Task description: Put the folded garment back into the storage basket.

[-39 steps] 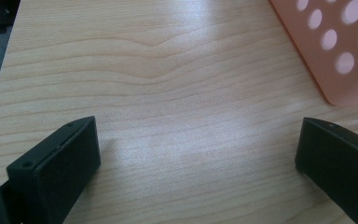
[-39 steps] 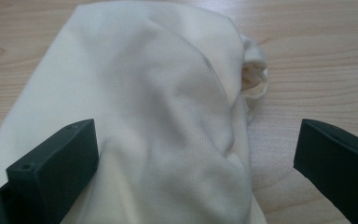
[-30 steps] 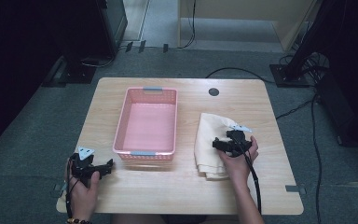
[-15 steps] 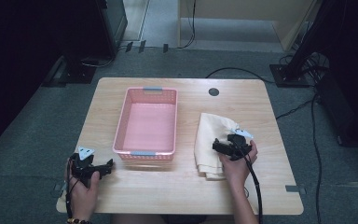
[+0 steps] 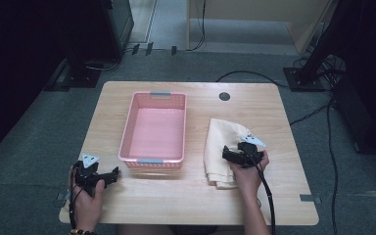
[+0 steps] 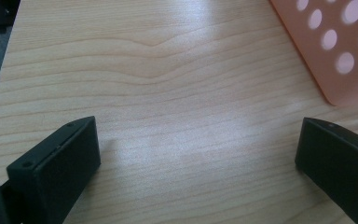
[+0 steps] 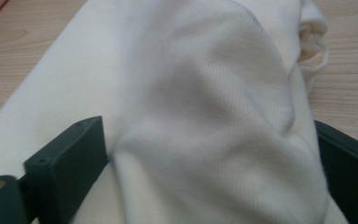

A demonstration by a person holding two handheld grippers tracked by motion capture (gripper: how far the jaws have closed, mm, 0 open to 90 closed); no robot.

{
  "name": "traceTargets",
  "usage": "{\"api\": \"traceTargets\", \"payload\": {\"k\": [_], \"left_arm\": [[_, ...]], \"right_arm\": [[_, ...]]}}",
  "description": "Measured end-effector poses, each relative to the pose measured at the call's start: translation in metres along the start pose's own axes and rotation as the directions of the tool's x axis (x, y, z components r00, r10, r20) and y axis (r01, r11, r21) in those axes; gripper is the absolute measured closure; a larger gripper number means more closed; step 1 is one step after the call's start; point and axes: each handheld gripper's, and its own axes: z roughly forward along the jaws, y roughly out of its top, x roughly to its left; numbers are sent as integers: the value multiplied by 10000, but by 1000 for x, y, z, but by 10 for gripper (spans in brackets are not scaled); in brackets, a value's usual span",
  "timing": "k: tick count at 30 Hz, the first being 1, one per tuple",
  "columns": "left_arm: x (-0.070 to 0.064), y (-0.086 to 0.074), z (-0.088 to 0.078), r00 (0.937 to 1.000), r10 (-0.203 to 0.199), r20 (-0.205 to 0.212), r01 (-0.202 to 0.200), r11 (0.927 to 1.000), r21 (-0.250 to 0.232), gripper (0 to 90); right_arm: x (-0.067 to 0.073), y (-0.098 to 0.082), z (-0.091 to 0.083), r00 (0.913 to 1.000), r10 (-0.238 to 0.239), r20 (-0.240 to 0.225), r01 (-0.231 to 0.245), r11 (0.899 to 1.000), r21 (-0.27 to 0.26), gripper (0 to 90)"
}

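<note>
My right tongs sit spread wide on the cream cloth, a raised fold bulging between the jaws at lower right of centre in the high view. My left tongs, also agape, rest over bare bench at lower left, just beside the pink basket. I judge the grasp is starting; next I should pinch that fold.

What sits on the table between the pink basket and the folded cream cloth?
Nothing: the high view shows a bare strip of wooden table between the pink basket and the folded cream cloth. The two lie apart, not touching.
</note>
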Motion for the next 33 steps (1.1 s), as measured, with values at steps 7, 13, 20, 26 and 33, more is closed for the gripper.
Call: {"api": "traceTargets", "payload": {"k": [7,13,20,26,33], "left_arm": [[-1,0,0,10000,-10,-9,10,10000,3,0],[0,0,0,10000,-8,-9,8,10000,6,0],[0,0,0,10000,-8,-7,8,10000,3,0],[0,0,0,10000,-13,-6,13,10000,0,0],[0,0,0,10000,-14,-9,14,10000,3,0]], "right_arm": [[2,0,1,9989,-401,-241,404,9991,106,37],[7,2,3,9972,-750,14,750,9967,315,46],[7,0,1,9972,-743,10,743,9972,83,153],[7,-3,-4,9948,-858,-547,842,9960,-300,422],[5,-4,-6,9908,-821,-1072,783,9961,-396,579]]}}
